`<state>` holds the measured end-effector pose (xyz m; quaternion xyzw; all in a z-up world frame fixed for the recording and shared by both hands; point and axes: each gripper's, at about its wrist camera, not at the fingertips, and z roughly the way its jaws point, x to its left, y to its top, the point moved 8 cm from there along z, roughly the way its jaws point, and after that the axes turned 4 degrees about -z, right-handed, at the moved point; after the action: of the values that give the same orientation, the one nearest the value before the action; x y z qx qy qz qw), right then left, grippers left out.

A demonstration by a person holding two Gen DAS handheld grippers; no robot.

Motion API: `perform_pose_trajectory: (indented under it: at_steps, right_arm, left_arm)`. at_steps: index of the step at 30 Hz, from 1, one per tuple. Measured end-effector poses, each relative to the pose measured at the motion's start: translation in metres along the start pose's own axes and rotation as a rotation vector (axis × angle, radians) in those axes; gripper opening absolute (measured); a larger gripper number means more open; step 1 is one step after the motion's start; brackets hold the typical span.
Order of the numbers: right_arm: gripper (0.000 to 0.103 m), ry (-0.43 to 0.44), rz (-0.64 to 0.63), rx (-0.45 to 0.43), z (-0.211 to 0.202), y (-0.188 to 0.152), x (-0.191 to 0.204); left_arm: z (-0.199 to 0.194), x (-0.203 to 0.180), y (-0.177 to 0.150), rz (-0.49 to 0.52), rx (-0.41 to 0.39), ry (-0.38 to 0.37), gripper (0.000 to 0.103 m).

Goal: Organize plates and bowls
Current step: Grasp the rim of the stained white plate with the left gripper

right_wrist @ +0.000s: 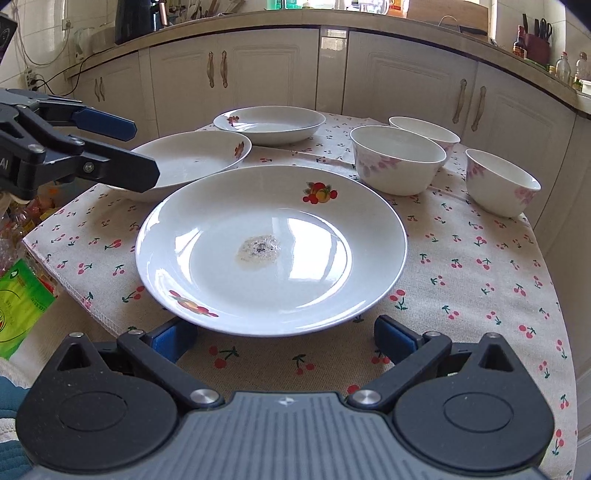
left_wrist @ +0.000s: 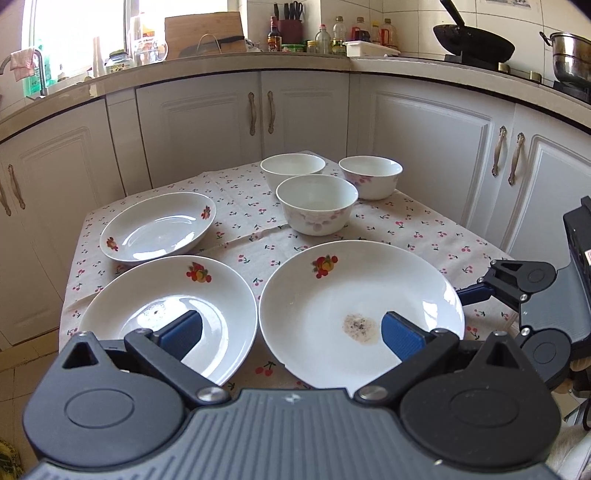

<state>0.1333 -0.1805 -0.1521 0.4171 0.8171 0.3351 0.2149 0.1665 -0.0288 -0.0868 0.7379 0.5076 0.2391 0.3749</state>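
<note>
Three white plates with fruit prints lie on the cherry-print tablecloth [left_wrist: 417, 225]. The stained plate [left_wrist: 362, 314] [right_wrist: 271, 247] is nearest, a second plate [left_wrist: 168, 314] [right_wrist: 192, 158] lies beside it, and a third plate [left_wrist: 159, 227] [right_wrist: 269, 123] is farther back. Three floral bowls stand apart behind them: one bowl [left_wrist: 317, 203] [right_wrist: 397, 158], another bowl [left_wrist: 291, 166] [right_wrist: 424, 131] and a last bowl [left_wrist: 371, 175] [right_wrist: 498, 184]. My left gripper [left_wrist: 291, 334] [right_wrist: 144, 151] hangs open above the two near plates. My right gripper [right_wrist: 284, 339] [left_wrist: 480, 317] is open at the stained plate's near rim, holding nothing.
White kitchen cabinets [left_wrist: 303, 114] wrap around the small table. The counter holds bottles [left_wrist: 325, 38], a cutting board [left_wrist: 205, 33], a wok [left_wrist: 472, 44] and a steel pot [left_wrist: 570, 55]. Snack packets [right_wrist: 22, 295] lie off the table's left edge.
</note>
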Motion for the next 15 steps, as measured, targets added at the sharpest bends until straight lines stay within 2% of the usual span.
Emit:
perform_pose_trajectory:
  at_steps: [8, 15]
  right_arm:
    - [0.103, 0.023, -0.023, -0.025, 0.0, 0.0, 0.0]
    - [0.103, 0.041, -0.039, -0.04, 0.001, 0.001, -0.001]
  left_arm:
    - [0.028, -0.003, 0.017, 0.074, 0.056, -0.048, 0.102]
    - [0.058, -0.015, 0.034, 0.156, 0.128, -0.154, 0.102]
